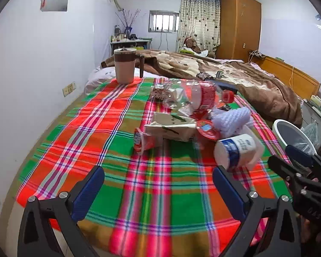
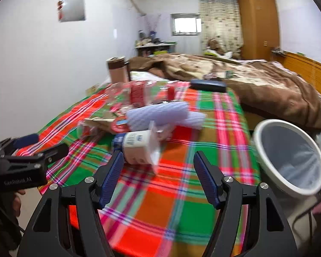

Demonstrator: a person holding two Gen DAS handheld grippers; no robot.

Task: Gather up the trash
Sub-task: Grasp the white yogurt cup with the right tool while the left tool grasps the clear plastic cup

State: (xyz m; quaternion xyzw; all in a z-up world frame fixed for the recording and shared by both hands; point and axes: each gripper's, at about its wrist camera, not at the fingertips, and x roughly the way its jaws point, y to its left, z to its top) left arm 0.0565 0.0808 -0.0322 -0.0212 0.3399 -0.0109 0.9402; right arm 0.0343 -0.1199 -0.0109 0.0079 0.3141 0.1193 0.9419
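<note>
While both claws hung wide and empty over the plaid counter [image 1: 117, 150], the left claw [image 1: 158, 177] faced a white cup [image 1: 235, 150] at one o'clock; the right claw [image 2: 158, 171] had it at twelve, the bin [image 2: 289, 156] at three.

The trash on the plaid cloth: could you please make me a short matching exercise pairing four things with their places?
Things:
1. yogurt cup
2. trash bin
3. tumbler
4. crushed bottle

Places:
a. far left corner of the cloth
b. off the cloth's right edge
c. nearest the right gripper
d. behind the flattened carton

Pairs: 1-c, 2-b, 3-a, 4-d
</note>
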